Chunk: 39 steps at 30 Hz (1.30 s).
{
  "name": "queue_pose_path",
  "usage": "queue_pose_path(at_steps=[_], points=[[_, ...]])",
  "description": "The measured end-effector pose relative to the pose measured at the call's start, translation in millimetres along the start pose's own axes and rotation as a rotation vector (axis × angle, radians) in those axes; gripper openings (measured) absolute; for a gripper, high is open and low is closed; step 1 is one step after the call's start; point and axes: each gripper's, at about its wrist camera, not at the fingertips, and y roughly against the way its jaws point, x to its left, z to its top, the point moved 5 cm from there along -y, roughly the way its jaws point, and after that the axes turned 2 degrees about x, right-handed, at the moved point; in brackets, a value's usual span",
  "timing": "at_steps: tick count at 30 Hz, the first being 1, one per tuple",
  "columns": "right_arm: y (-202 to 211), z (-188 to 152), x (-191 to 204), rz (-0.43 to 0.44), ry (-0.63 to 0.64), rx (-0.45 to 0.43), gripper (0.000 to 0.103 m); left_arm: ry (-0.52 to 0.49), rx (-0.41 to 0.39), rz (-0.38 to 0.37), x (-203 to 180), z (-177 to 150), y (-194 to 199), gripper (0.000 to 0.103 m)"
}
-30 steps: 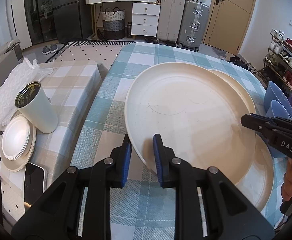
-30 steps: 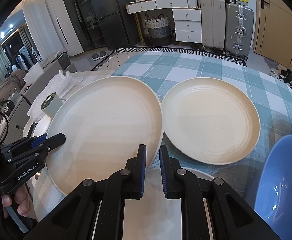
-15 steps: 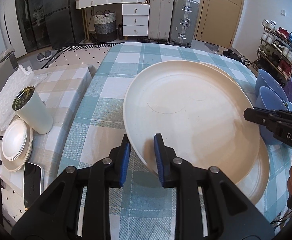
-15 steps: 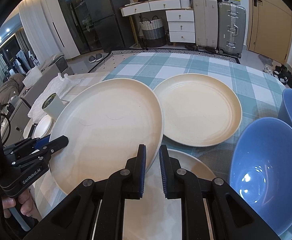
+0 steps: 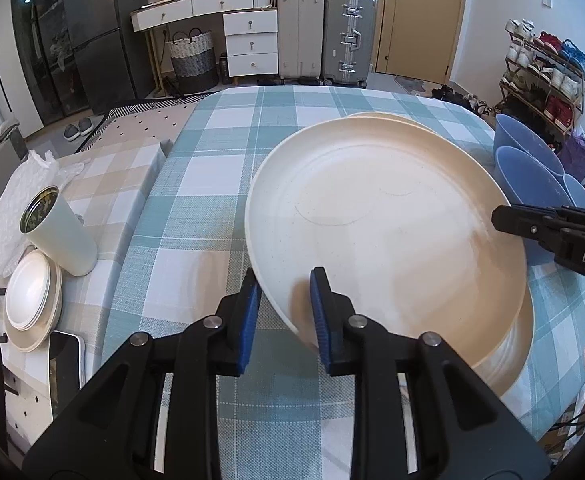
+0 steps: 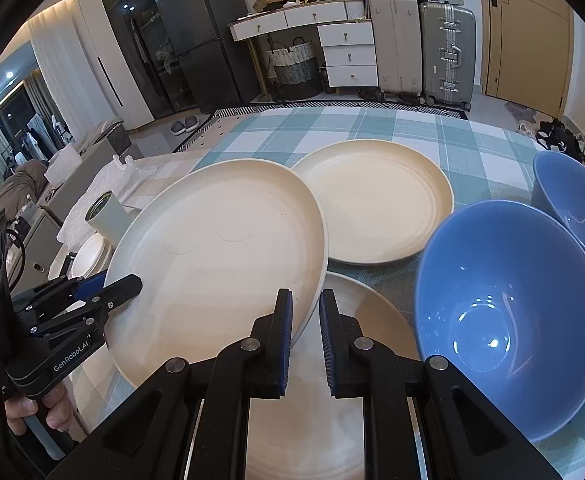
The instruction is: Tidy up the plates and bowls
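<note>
The left tongs (image 5: 282,312) grip the near rim of a big cream plate (image 5: 384,224), tilted above a checked desk (image 5: 196,224). The right tongs (image 5: 532,222) pinch its far edge. Another plate (image 5: 512,352) lies beneath; blue bowls (image 5: 532,176) sit just beside
</note>
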Motion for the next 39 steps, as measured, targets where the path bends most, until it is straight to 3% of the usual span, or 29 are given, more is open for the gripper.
queue_pose_path(at_steps=[39], points=[[18,-62,-38,-0.040,-0.062,0.028,0.015,-0.176,0.052,-0.014,-51,-30,-20,0.024]])
